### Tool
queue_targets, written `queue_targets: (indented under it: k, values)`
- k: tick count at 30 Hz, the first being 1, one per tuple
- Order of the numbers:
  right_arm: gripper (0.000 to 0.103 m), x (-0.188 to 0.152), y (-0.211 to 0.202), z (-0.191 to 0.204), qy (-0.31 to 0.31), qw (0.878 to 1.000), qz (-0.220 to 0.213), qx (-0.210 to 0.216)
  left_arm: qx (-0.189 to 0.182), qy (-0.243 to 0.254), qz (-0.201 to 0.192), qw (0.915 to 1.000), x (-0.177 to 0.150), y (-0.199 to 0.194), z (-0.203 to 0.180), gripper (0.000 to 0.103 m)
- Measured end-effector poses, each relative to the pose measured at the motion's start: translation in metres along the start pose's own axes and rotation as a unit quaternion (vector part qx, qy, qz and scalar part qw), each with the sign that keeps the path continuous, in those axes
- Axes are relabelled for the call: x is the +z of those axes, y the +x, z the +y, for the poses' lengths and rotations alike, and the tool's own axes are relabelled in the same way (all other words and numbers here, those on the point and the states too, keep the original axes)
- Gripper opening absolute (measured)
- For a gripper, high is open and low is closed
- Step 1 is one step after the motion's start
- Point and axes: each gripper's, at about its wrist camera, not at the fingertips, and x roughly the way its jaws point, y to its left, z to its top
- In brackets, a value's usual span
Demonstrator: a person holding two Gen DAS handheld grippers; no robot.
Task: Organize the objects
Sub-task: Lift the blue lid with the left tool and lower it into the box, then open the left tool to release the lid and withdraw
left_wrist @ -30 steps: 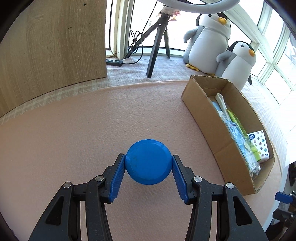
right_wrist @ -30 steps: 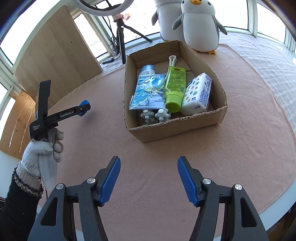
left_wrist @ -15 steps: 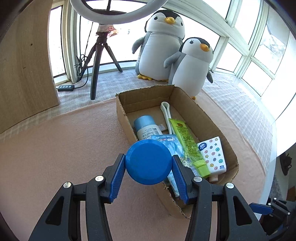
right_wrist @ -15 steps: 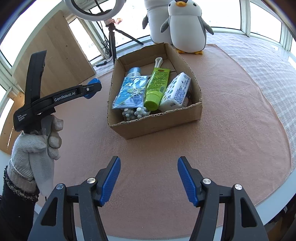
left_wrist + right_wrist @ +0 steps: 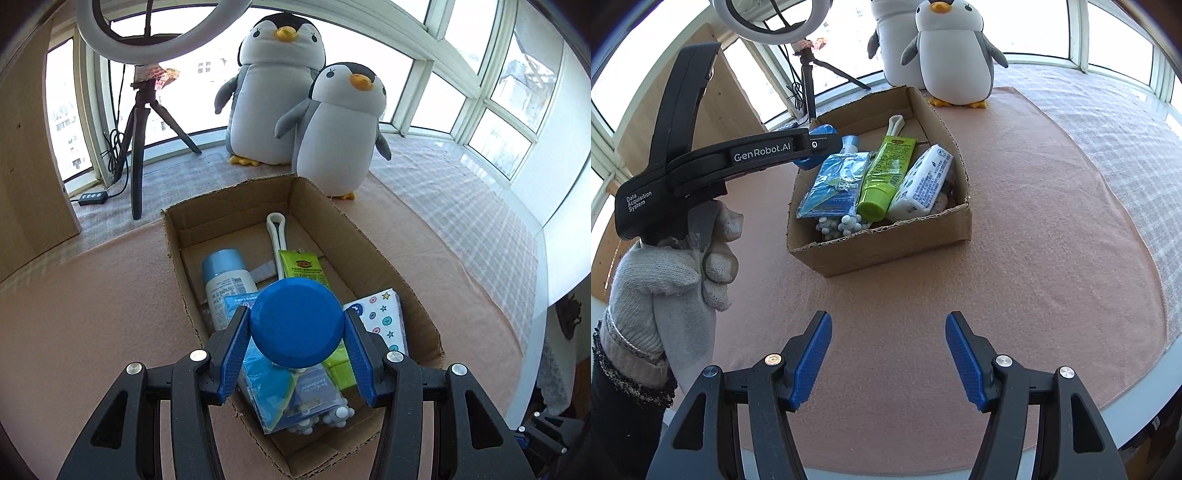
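While the blue disc (image 5: pixel 295 322) is clamped between the pads of the left gripper (image 5: pixel 295 349), it is held above the near half of the box (image 5: pixel 373 240), as seen from the left wrist. Its flat round face is turned toward the camera; whether a body extends behind that face cannot be told, so no long axis can be given from here. Below it lie a blue pouch (image 5: pixel 269 384), a white bottle (image 5: pixel 227 284) with its cap toward the far end, a green tube (image 5: pixel 304 267) and a dotted tissue pack (image 5: pixel 380 319), all lengthwise in the box. A white handle (image 5: pixel 275 236) is pointed at the far wall.

A drop from here is judged risky: the near half is already crowded, so the disc could be left perched on the pouch or tube, or be rolled off toward the rim. A grip on so little of the round edge could also be lost early.

From the right wrist, the left gripper (image 5: pixel 812 147) is seen from the side, held by a gloved hand (image 5: pixel 676 280) over the box's left rim (image 5: pixel 796 195), with only a sliver of the disc (image 5: pixel 822 131) shown. The right gripper (image 5: pixel 888 354) is held apart and empty above the pink mat (image 5: pixel 1052 240), well short of the box.
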Motion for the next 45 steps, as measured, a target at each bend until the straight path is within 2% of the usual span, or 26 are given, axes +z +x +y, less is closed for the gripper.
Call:
queue_targets:
  k: [13,14,16,18,34,45]
  values:
    - [0.060,0.000,0.000,-0.008,0.005,1.000,0.005,-0.002,-0.001,-0.002,0.002,1.0000,0.005,0.004,-0.004,0.055]
    - [0.060,-0.001,0.000,-0.008,0.004,1.000,0.005,-0.001,-0.002,-0.004,0.003,1.0000,0.005,0.004,-0.004,0.058]
    - [0.060,-0.001,0.000,-0.007,0.005,1.000,0.006,-0.001,-0.001,-0.010,0.000,1.0000,0.006,0.001,-0.001,0.074]
    - [0.060,-0.001,0.000,-0.006,0.004,1.000,0.006,0.000,0.000,-0.012,-0.003,0.9999,0.007,-0.002,0.001,0.077]
    - [0.060,-0.005,0.000,0.019,-0.011,1.000,0.008,0.002,0.006,-0.023,-0.017,0.9996,-0.003,-0.037,0.023,0.078]
    - [0.060,-0.011,-0.003,0.055,-0.027,1.000,0.004,0.004,0.027,-0.047,-0.034,0.9979,-0.032,-0.091,0.067,0.078]
